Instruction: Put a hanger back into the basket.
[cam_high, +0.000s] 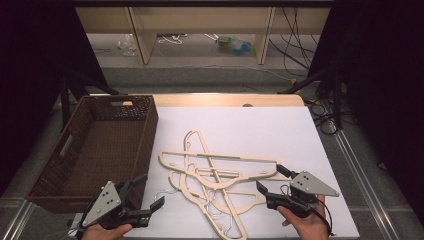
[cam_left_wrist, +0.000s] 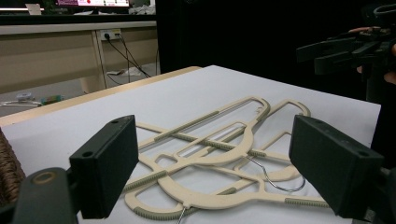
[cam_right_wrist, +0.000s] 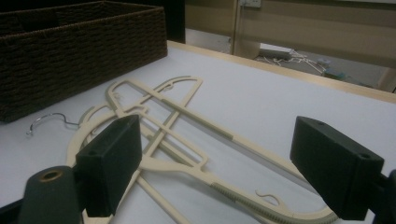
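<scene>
While both grippers hover low at the near edge of the table (cam_high: 310, 130), the pile of cream plastic hangers (cam_high: 215, 180) lies between them, somewhat closer to the right gripper (cam_high: 272, 181), whose jaws stand released and empty with one tip just beside the end of a hanger arm. The left gripper (cam_high: 147, 192) is likewise spread wide and holds nothing; its jaws point rightward toward the pile, a little apart from it, next to the near corner of the dark woven basket (cam_high: 145, 145). The hangers are tangled, crossing one another: one long axis runs across the table from left to right, another runs from the far side toward the person. Thin wire hooks (cam_left_wrist: 275, 179) poke out from the near side. Judging by this layout, the right hand has the shorter reach, and the basket on the left looks like the likely destination. A white sheet covers the table; beyond it are a wooden bench frame, loose cables and dark curtains.
</scene>
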